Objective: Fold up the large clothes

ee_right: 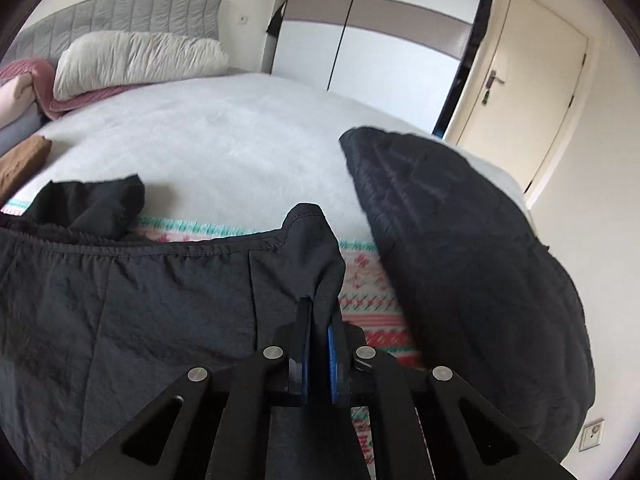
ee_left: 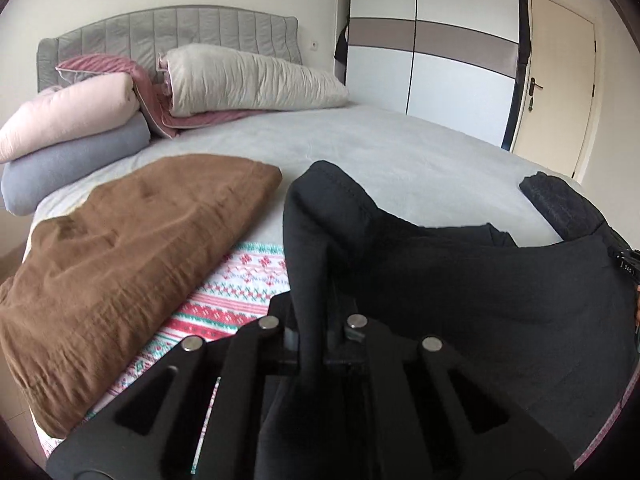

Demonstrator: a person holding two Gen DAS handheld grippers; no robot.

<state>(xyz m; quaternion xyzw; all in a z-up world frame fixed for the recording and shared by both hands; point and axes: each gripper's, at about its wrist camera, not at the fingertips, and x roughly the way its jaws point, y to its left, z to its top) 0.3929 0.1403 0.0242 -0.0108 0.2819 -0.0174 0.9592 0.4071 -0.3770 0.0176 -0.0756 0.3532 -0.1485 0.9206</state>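
A large black garment lies across the near part of the bed. My left gripper is shut on one bunched corner of it, which sticks up above the jaws. In the right wrist view the same dark garment spreads to the left, its stitched hem running across. My right gripper is shut on another corner of the cloth, pinched between its blue pads. The fingertips of both grippers are hidden by the fabric.
A folded brown cloth lies at the left on a patterned red, white and green blanket. A black quilted item lies at the right. Pillows and rolled bedding stack by the grey headboard. Wardrobe and door stand behind.
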